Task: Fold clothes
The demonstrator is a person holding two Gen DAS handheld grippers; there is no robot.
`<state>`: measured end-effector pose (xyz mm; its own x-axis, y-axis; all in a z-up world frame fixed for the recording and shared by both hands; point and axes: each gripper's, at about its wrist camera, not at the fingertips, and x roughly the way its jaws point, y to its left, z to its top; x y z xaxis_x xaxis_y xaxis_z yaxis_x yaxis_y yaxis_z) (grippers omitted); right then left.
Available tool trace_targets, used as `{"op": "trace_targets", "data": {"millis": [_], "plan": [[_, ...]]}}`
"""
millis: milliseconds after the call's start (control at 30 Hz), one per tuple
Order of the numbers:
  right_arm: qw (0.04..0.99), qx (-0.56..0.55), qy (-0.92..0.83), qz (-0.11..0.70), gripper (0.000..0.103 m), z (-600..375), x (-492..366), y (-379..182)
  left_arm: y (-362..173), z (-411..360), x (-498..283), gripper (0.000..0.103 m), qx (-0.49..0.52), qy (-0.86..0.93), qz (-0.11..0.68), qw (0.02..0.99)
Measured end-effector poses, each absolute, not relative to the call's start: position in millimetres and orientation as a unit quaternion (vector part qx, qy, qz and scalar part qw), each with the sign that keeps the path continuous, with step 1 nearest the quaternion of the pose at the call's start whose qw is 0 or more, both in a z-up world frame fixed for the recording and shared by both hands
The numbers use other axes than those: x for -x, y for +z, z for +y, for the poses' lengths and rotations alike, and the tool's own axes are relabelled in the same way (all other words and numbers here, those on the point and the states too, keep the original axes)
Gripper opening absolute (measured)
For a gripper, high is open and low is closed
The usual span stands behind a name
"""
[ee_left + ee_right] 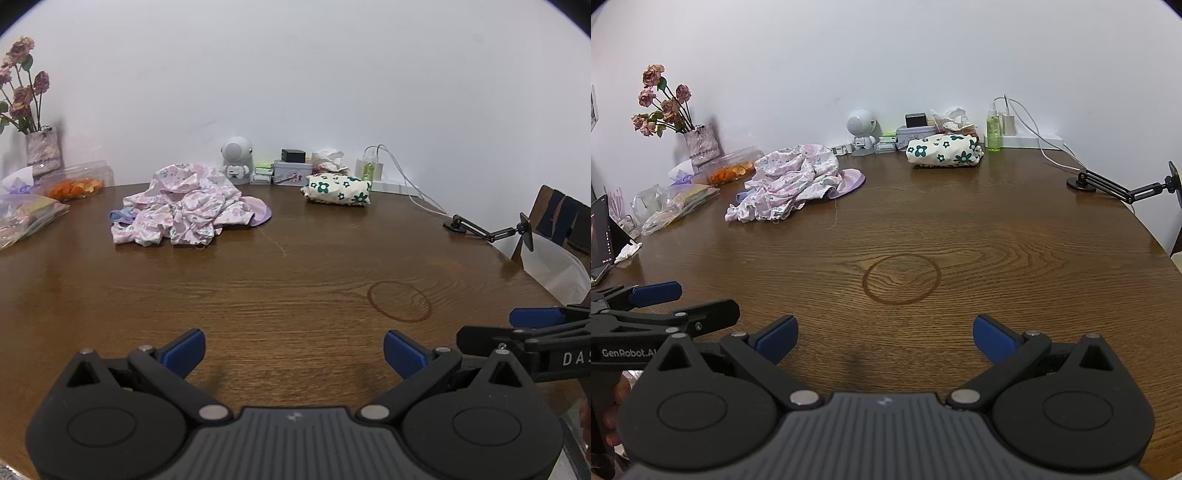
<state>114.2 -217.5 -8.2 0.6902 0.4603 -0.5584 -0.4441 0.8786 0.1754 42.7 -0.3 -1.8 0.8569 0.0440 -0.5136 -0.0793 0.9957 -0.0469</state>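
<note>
on the near edge of the round wooden table (960, 229), both grippers hang side by side just above the bare wood with nothing in them. the left gripper (293, 350) has its blue-padded fingers (184, 350) spread wide apart, and the right gripper (884, 338) is the same deal, fingers (993, 339) wide apart and empty. each one pokes into the edge of the other's view, so they're pretty close together. the clothes are way over at the far side: a crumpled pile of pink floral clothes (181, 210) sits in a heap left of centre, with a purple piece (258, 214) sticking out from under its right side. further right, near the wall, there's a cream bundle with green flowers (338, 188), already rolled up neat, well apart from the pile. along the wall behind it all sit a little white robot figure (237, 160), a small tin (291, 172), a green spray bottle (993, 129) and a vase of dried roses (701, 146) on the left. a faint ring mark (901, 278) shows on the wood between the grippers and the clothes, and a black jointed arm mount (1123, 186) stands at the right edge.
</note>
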Motion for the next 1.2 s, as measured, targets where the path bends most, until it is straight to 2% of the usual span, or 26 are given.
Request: {"op": "trace_targets", "data": {"millis": [1200], "plan": [[0.921, -0.011, 0.246, 0.303, 0.103, -222.5, -115.3, -9.2, 1.0, 9.8, -37.5, 0.103, 0.048, 0.053, 0.264, 0.962]]}}
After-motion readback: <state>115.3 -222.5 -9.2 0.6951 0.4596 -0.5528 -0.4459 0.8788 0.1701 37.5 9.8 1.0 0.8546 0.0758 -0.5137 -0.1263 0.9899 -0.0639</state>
